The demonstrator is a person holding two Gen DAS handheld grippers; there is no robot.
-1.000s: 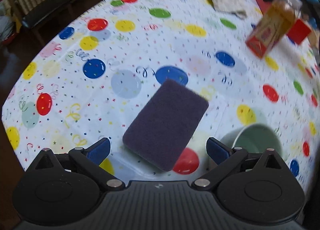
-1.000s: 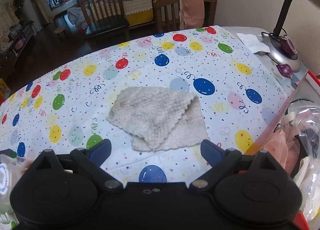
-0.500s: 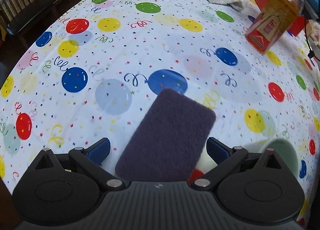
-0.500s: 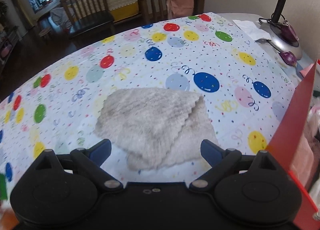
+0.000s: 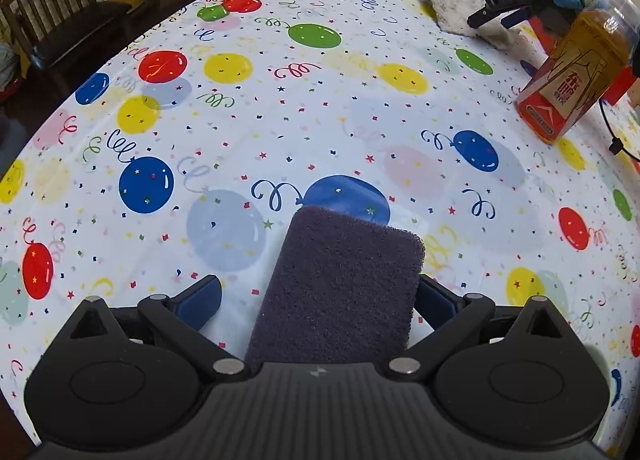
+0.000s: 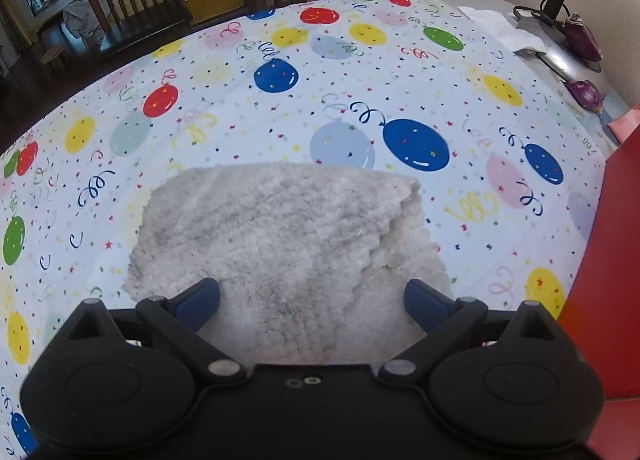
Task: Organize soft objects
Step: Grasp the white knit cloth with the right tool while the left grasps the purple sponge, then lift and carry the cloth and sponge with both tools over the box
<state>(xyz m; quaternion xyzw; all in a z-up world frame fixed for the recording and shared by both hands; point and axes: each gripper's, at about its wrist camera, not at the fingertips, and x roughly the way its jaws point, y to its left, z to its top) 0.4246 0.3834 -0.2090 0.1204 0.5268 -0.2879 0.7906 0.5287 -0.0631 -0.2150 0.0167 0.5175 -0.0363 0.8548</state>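
Left gripper [image 5: 316,302], fingers spread wide, straddles a dark sponge [image 5: 340,288] lying flat on the balloon tablecloth [image 5: 240,119]; its right pad sits just beside the sponge edge. Right gripper [image 6: 312,300], fingers likewise apart, is over a folded grey cloth [image 6: 280,236]. Bottle [image 5: 576,71] stands between the two; red box [image 6: 608,260] at right; lamp base [image 6: 560,43] beyond.

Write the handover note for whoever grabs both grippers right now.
Left gripper: open, straddling the near end of the dark purple sponge, which lies flat on the balloon tablecloth.
Right gripper: open, low over the folded grey-white cloth, also flat on the table.
Done: both approaches lined up; nothing gripped.
Left: close on each item, lift, put them away. Mind the tilted bottle to the sponge's far right.
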